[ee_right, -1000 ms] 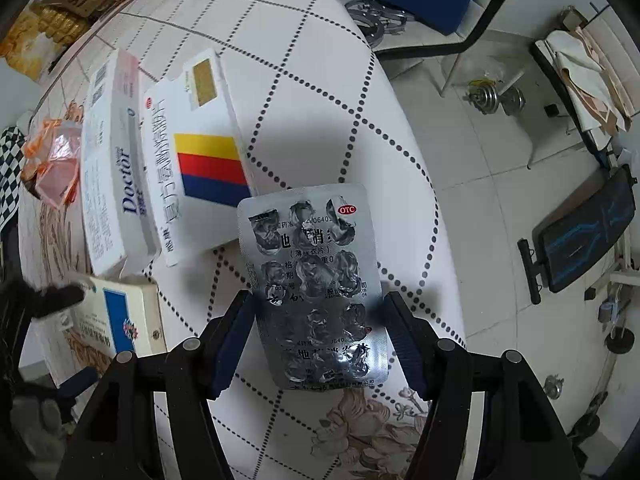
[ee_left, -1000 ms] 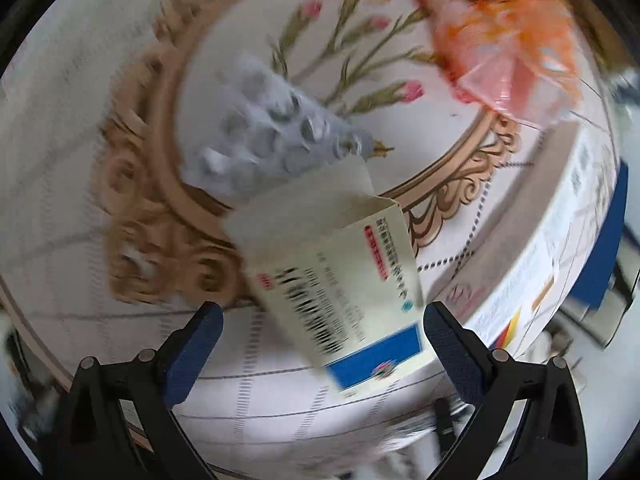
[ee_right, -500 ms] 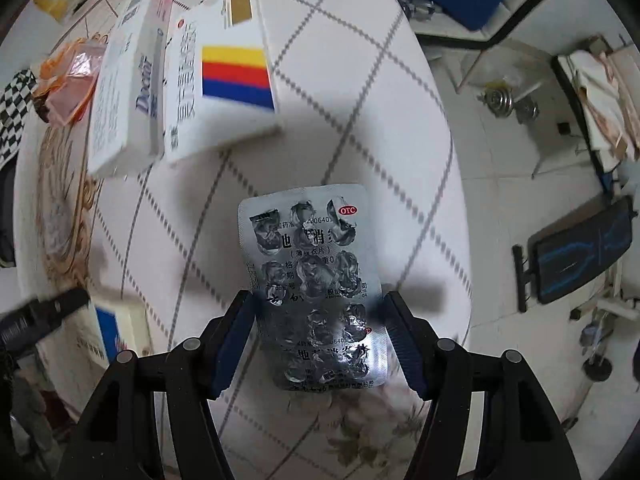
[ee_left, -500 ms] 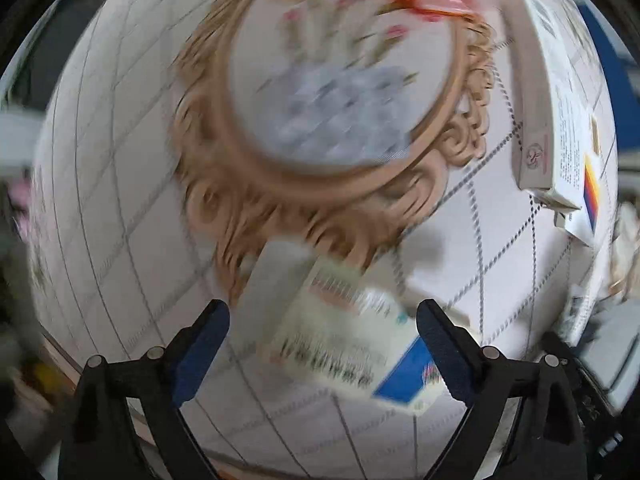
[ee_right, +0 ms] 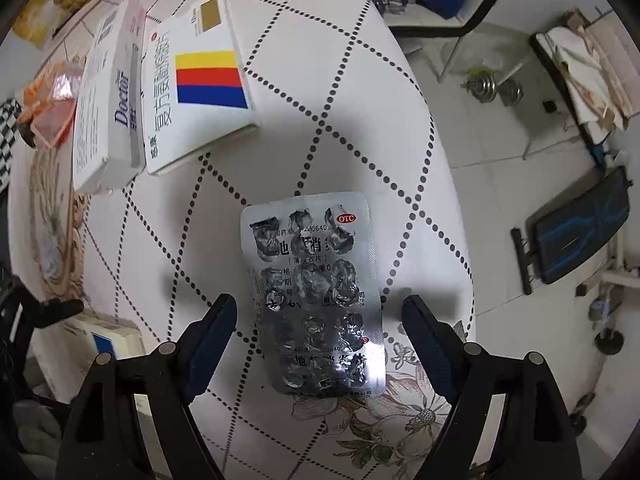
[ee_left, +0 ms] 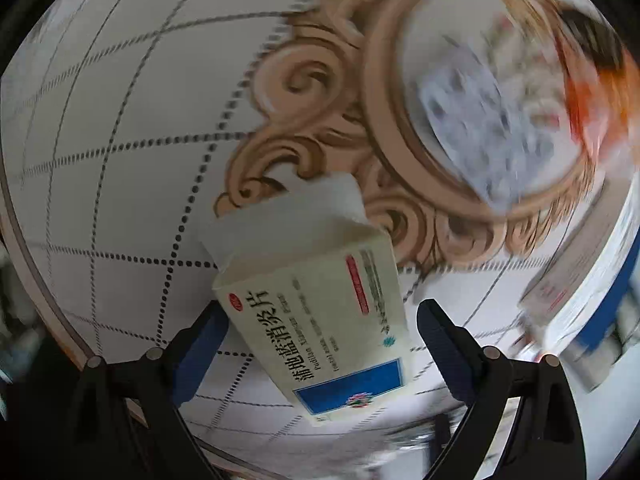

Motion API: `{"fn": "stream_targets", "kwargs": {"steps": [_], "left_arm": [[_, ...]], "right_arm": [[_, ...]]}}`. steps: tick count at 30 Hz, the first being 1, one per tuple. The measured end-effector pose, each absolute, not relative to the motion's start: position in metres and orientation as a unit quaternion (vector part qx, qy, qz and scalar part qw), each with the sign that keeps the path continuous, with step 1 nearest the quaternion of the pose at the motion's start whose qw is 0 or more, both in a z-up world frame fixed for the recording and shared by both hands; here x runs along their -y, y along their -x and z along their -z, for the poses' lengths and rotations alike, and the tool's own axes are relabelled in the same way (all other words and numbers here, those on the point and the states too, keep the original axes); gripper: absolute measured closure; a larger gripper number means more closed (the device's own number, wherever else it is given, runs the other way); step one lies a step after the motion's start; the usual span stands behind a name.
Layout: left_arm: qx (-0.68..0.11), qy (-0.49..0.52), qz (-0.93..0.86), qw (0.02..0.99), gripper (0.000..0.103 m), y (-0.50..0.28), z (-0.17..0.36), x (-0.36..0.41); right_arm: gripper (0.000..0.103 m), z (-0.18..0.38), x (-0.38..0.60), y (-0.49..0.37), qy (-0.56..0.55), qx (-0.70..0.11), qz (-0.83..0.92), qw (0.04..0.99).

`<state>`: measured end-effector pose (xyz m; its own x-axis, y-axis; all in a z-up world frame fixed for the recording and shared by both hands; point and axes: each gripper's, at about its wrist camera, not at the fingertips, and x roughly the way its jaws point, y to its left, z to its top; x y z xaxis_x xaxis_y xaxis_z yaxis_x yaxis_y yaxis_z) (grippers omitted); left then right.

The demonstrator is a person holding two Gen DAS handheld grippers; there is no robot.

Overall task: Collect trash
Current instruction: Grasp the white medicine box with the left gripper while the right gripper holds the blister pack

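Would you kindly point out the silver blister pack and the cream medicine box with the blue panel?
Silver blister pack (ee_right: pixel 314 300): right wrist view, foil centre.
Cream medicine box with blue panel (ee_left: pixel 320 312): left wrist view, printed face.
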<state>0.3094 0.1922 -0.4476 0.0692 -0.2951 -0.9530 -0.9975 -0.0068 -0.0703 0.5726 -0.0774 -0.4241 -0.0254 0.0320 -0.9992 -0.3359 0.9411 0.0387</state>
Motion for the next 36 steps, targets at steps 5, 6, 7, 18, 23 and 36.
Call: {"fn": "stream_targets", "kwargs": {"steps": [5,6,7,18,23,36], "left_arm": [[-0.667,0.349,-0.323,0.573,0.013,-0.350,0.430,-0.160],[-0.686,0.296,-0.300,0.593,0.013,-0.351,0.428,-0.150],[-0.700,0.251,-0.279,0.608,0.012,-0.350,0.428,-0.140],[-0.655,0.325,-0.307,0.609,0.010,-0.290,0.443,-0.169],[-0.643,0.319,-0.313,0.622,0.018,-0.306,0.429,-0.133],[-0.634,0.220,-0.299,0.678,0.029,-0.323,0.368,-0.070]], "right_arm": [[0.036,0.418,0.075,-0.556,0.163,-0.677,-0.151,0.702],[0.036,0.418,0.075,-0.552,0.172,-0.676,-0.161,0.698],[0.036,0.419,0.077,-0.547,0.178,-0.679,-0.171,0.692],[0.035,0.419,0.077,-0.523,0.216,-0.681,-0.192,0.673],[0.035,0.421,0.078,-0.530,0.215,-0.680,-0.193,0.674],[0.037,0.410,0.084,-0.501,0.205,-0.652,-0.221,0.696]]}}
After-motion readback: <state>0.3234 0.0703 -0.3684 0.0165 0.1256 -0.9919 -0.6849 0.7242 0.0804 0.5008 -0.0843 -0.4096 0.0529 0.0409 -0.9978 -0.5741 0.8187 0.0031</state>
